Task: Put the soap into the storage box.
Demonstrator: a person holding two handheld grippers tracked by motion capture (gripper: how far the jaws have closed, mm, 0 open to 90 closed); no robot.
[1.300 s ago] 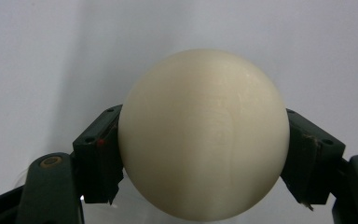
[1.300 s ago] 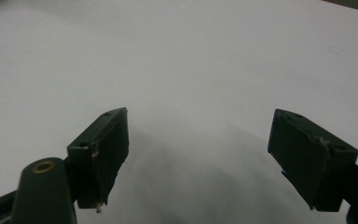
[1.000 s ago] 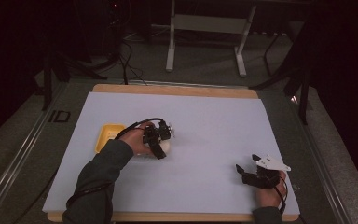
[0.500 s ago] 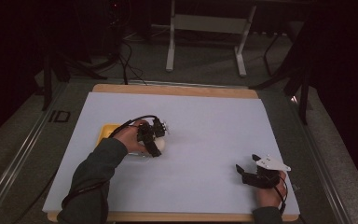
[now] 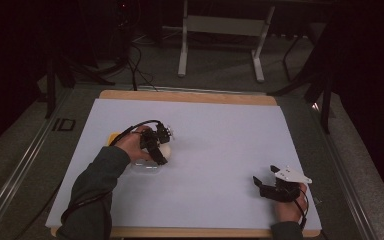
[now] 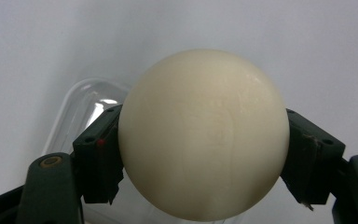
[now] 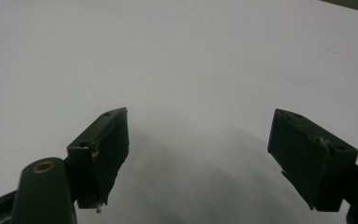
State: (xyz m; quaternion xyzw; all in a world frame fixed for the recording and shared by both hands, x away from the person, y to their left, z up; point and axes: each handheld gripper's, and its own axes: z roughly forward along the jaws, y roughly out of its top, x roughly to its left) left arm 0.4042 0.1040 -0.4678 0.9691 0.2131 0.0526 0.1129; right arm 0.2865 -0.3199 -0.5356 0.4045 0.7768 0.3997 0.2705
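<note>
A cream-white ball (image 6: 204,135) sits squeezed between both pads of my left gripper (image 6: 200,154), which is shut on it. In the high view the ball (image 5: 165,149) and left gripper (image 5: 160,152) hover at the left middle of the white sheet, just over a clear plastic container (image 5: 145,167). The same container (image 6: 81,109) lies behind and below the ball in the left gripper view. My right gripper (image 5: 261,186) rests near the front right of the sheet, its jaws wide apart with nothing between them; it stands open (image 7: 198,158) over bare white surface.
A yellow object (image 5: 114,137) peeks out behind the left hand. The white sheet (image 5: 220,135) covers a wooden board (image 5: 190,95). Beyond the board's far edge are a white stand's legs (image 5: 220,45) and cables (image 5: 135,60) on the floor.
My left gripper has carried the ball a little toward the left and nearer the clear container. The right gripper has stayed put.
</note>
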